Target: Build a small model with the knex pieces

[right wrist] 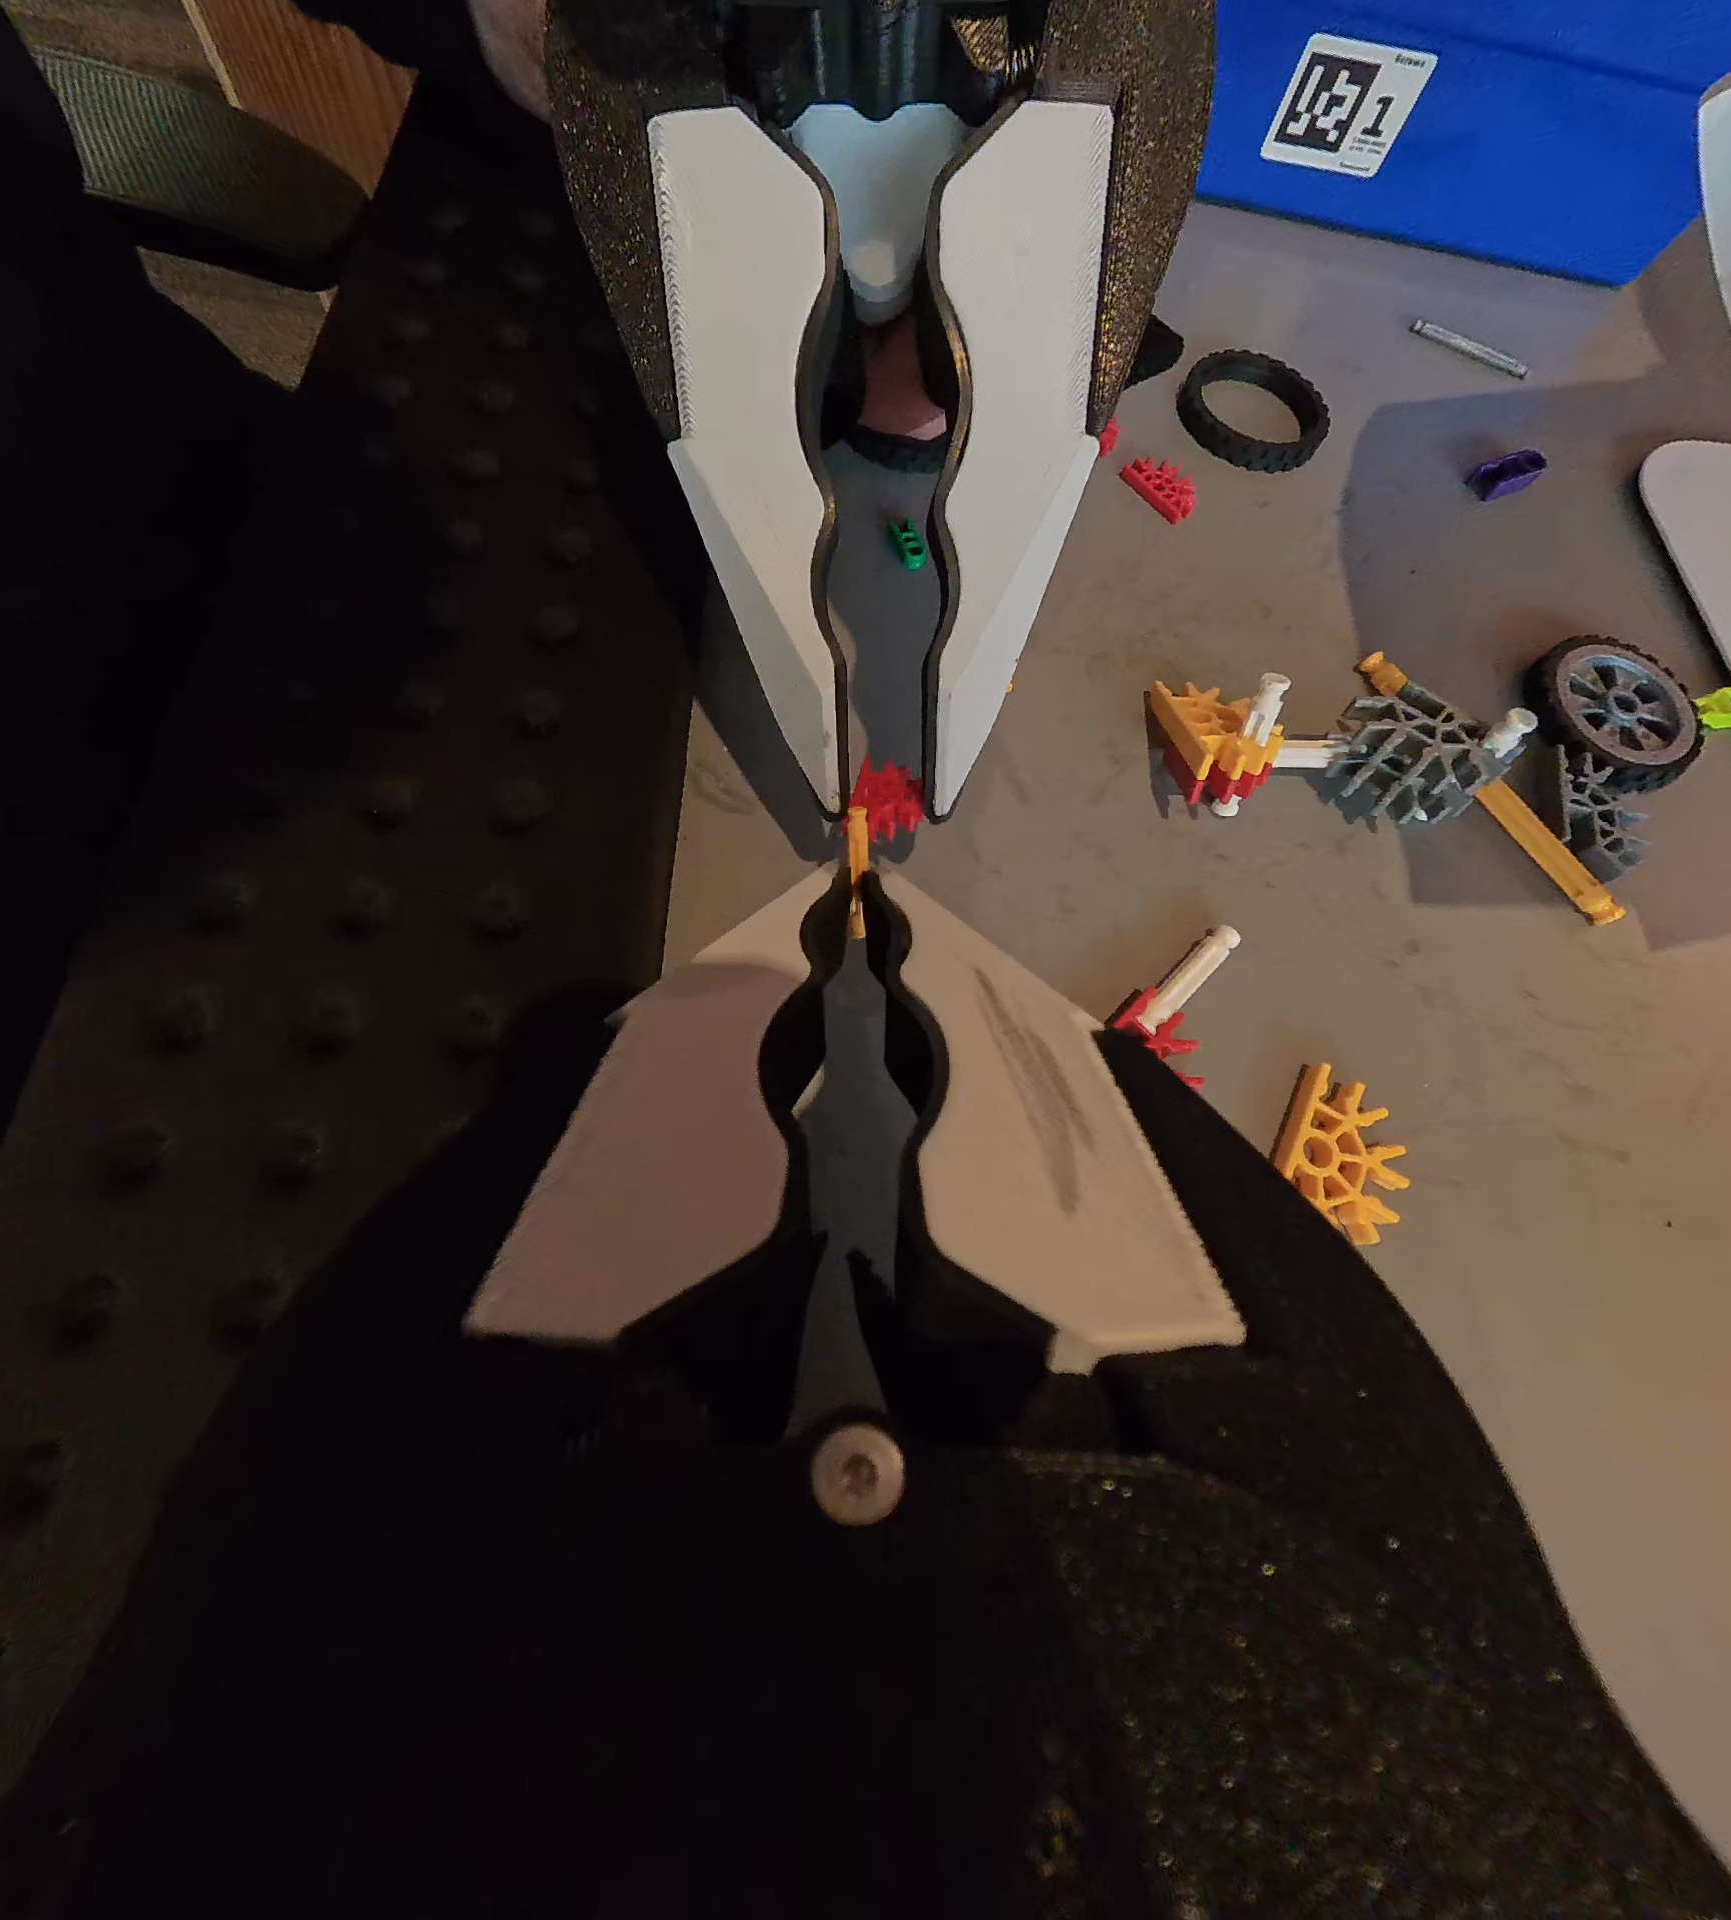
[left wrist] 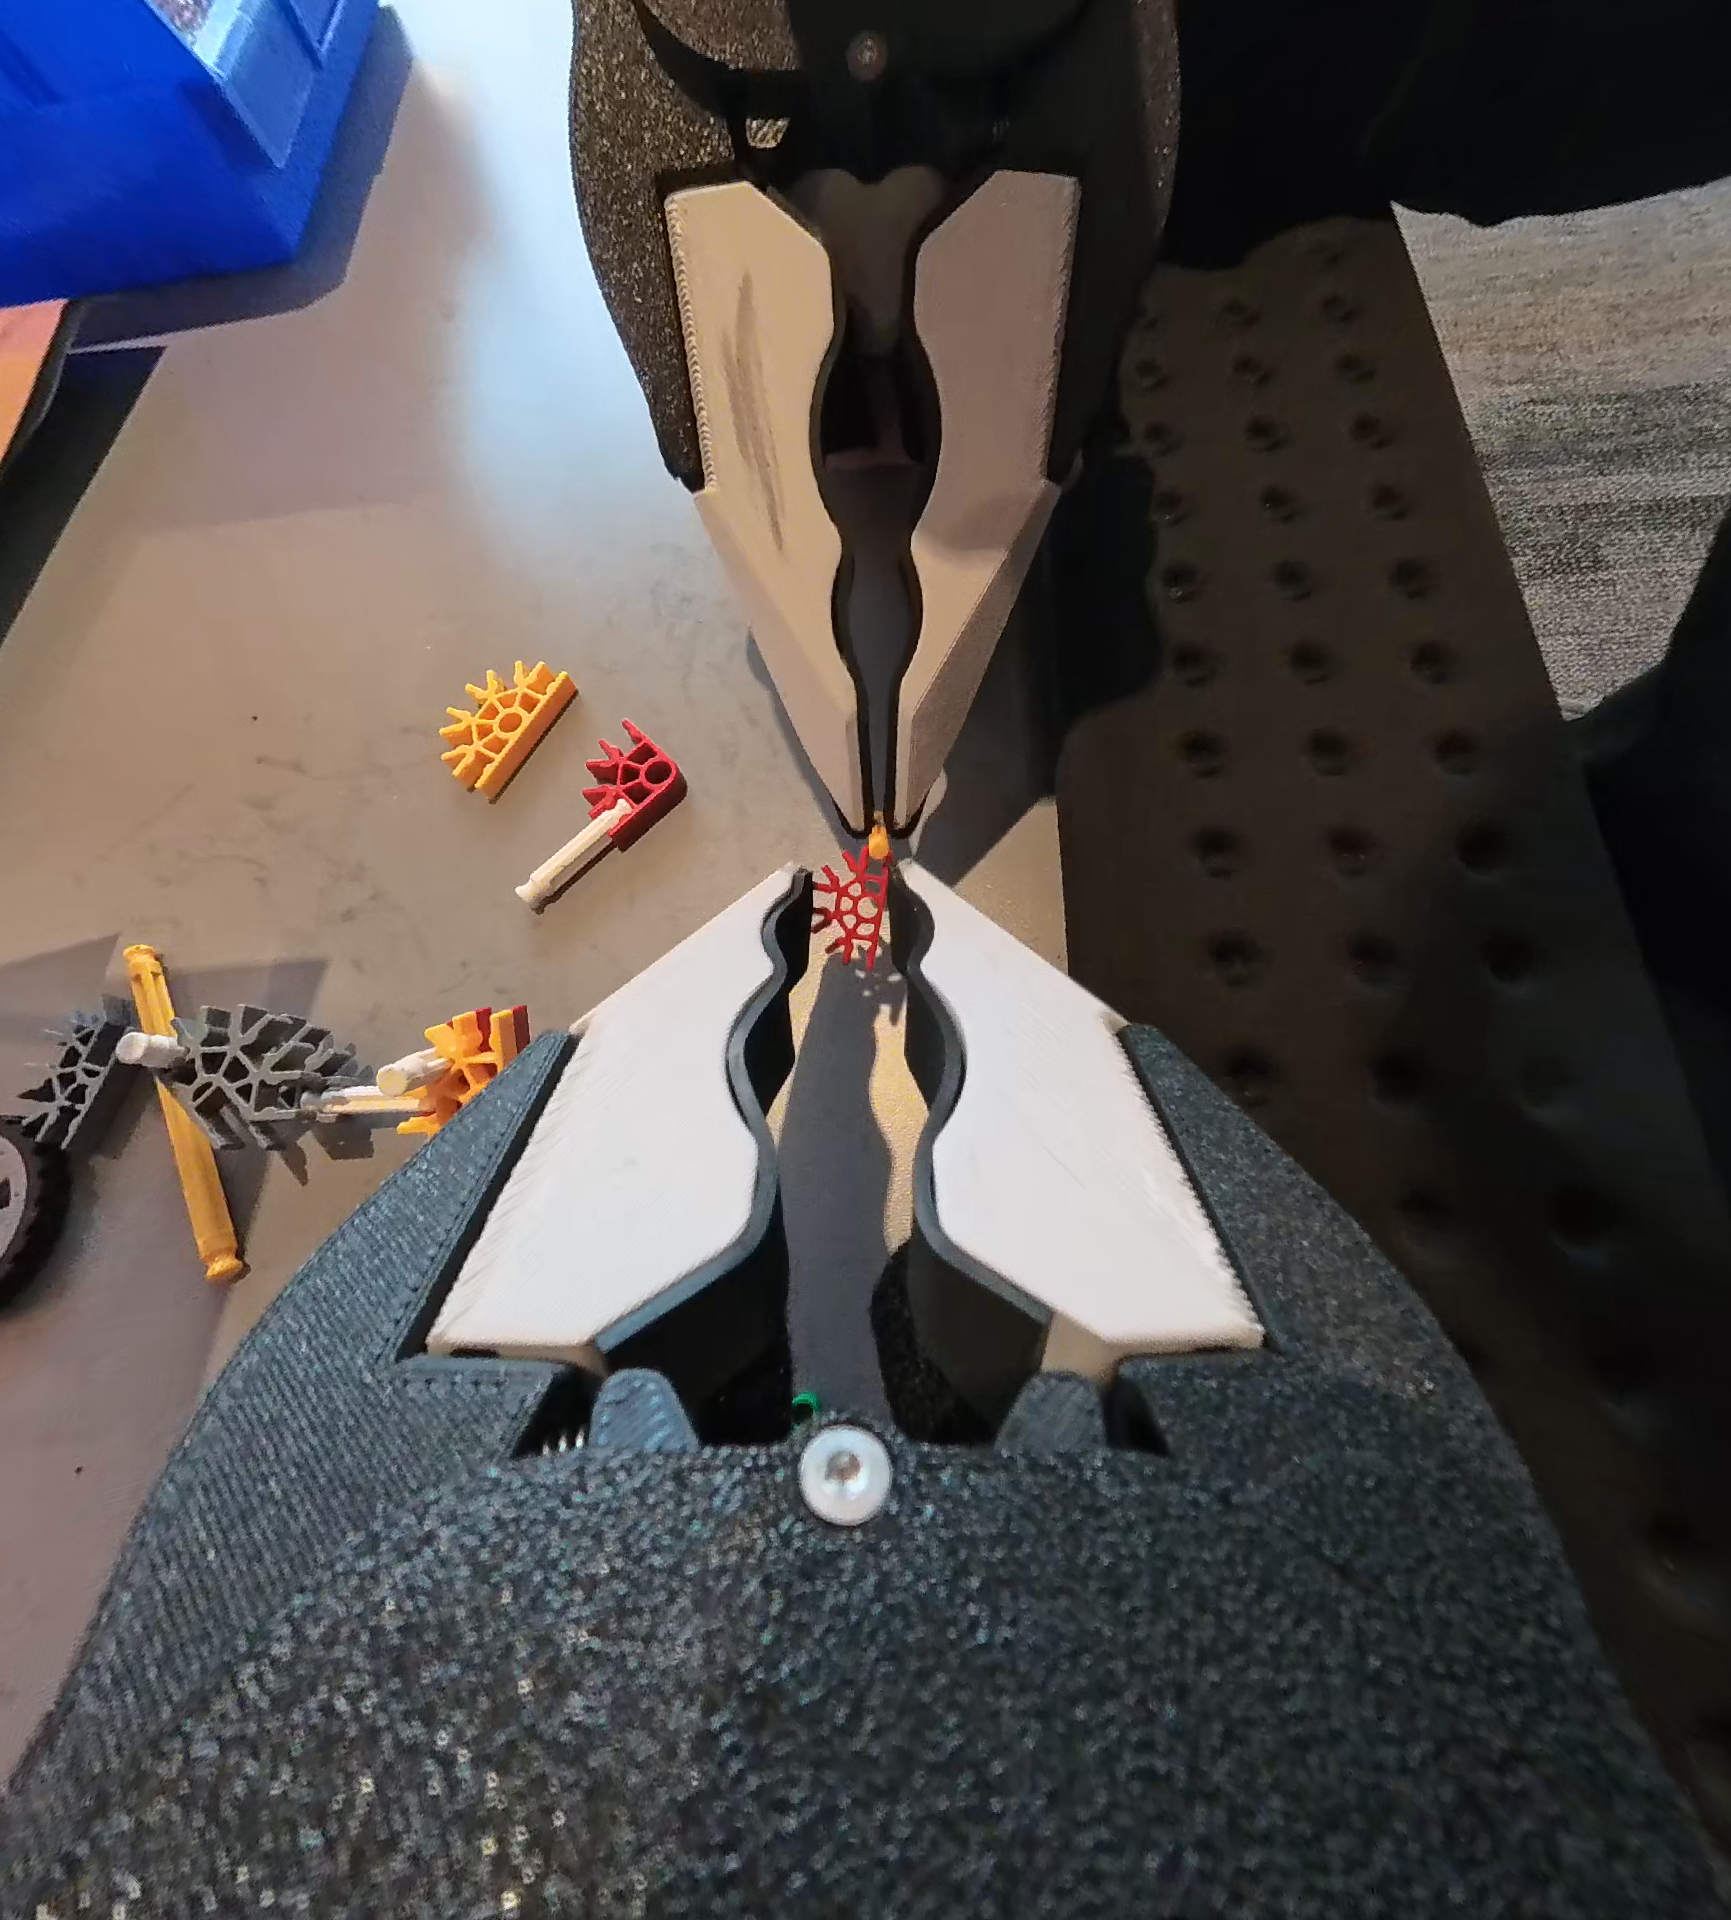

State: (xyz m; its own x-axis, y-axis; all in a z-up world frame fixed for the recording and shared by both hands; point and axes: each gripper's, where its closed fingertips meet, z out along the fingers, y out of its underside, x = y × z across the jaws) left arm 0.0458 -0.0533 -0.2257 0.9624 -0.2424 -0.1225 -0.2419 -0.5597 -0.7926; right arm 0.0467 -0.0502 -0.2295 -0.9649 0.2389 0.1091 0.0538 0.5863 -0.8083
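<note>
My left gripper (left wrist: 848, 891) is shut on a small red toothed connector (left wrist: 856, 909), held above the grey table. My right gripper (right wrist: 859, 896) faces it tip to tip and is shut on a short yellow rod (right wrist: 855, 862). The rod's end (left wrist: 877, 840) touches the top edge of the red connector (right wrist: 885, 797). In the left wrist view the right gripper (left wrist: 880, 821) comes in from above; in the right wrist view the left gripper (right wrist: 882, 805) does the same.
On the table lie a yellow half-round connector (left wrist: 508, 727), a red corner connector with a white rod (left wrist: 622, 800), and a partly built grey-and-yellow assembly with a wheel (left wrist: 165, 1091). A blue bin (left wrist: 113, 135) stands behind. A loose tyre (right wrist: 1253, 410), red piece (right wrist: 1159, 488) and purple piece (right wrist: 1505, 473) lie farther off. Less than 4 cm separates the two grippers' tips.
</note>
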